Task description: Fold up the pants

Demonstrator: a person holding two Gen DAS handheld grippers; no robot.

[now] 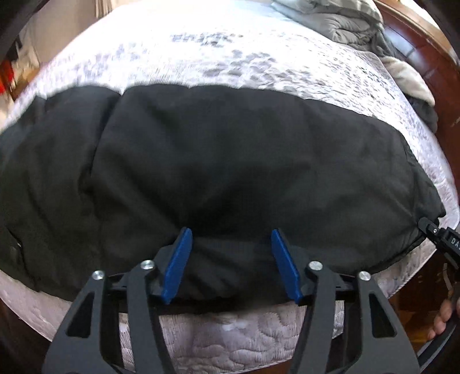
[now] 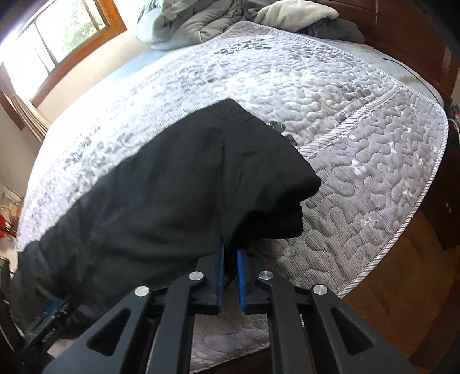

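The black pants [image 1: 218, 161] lie folded lengthwise across the near edge of a quilted grey mattress [image 1: 230, 57]. My left gripper [image 1: 231, 238] is open, its blue pads [image 1: 178, 261] spread wide over the near hem of the pants. My right gripper [image 2: 230, 256] is shut on the near corner of the pants [image 2: 161, 195] at their right end, and the cloth bunches up above it. The right gripper's tip also shows at the right edge of the left wrist view [image 1: 434, 230]. The left gripper shows dimly at the lower left of the right wrist view [image 2: 49, 313].
Grey and cream bedding [image 2: 235, 17] is piled at the far end of the mattress [image 2: 359, 129]. A dark wooden bed frame [image 2: 402, 259] runs along the right side. A window [image 2: 57, 37] is at the far left.
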